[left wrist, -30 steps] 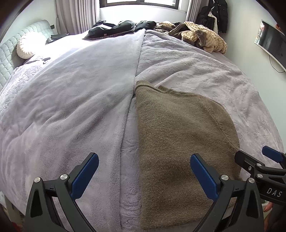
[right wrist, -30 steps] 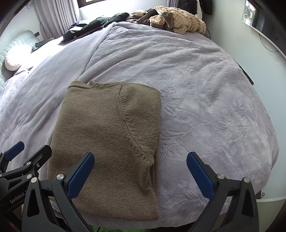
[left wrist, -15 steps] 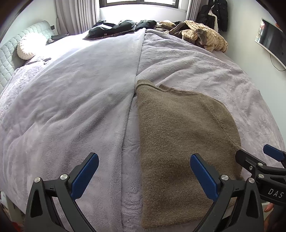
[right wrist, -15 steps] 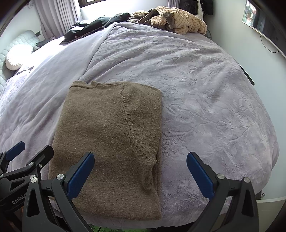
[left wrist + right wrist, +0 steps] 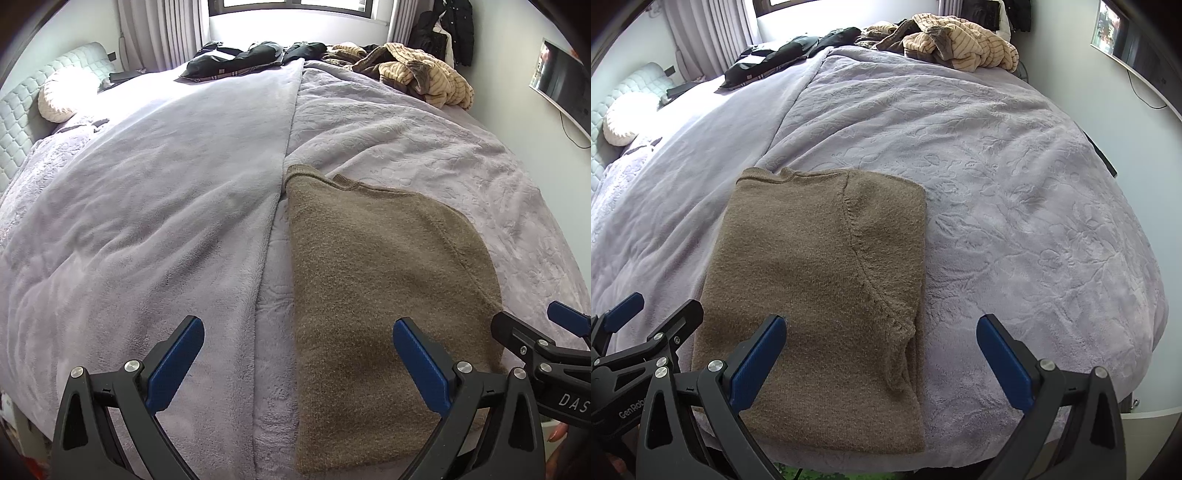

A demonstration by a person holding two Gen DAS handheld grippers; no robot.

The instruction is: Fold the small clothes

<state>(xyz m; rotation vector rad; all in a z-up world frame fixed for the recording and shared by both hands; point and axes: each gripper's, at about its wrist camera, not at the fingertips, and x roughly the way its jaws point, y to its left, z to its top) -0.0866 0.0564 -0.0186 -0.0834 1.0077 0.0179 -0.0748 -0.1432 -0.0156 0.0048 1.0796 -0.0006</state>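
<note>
The left gripper [image 5: 297,360] is hovering with its blue-padded fingers spread wide apart and gripping nothing, over the near left edge of the brown sweater [image 5: 376,295]. The right gripper [image 5: 881,360] is likewise gaping, nothing between its fingers, hanging over the sweater's near right corner. The two tools are sitting just beside each other, each showing at the edge of the other's view.

The sweater is lying folded into a long rectangle on the lilac blanket [image 5: 1015,192], its near hem reaching close to the bed's front edge and its collar end pointing toward the window. Its left side is running along the seam where a smoother blanket layer [image 5: 147,206] is overlapping the embossed one. A curved sleeve seam is crossing the top layer on the right.

To the right of the sweater the embossed blanket is lying broad and bare as far as the bed's rounded edge. A heap of tan striped clothes [image 5: 960,40] and some dark garments [image 5: 236,61] are resting well apart at the far end.

"DAS" is reading on the right tool's body in the left view; "GenRob", cut off, on the left tool's in the right view.
</note>
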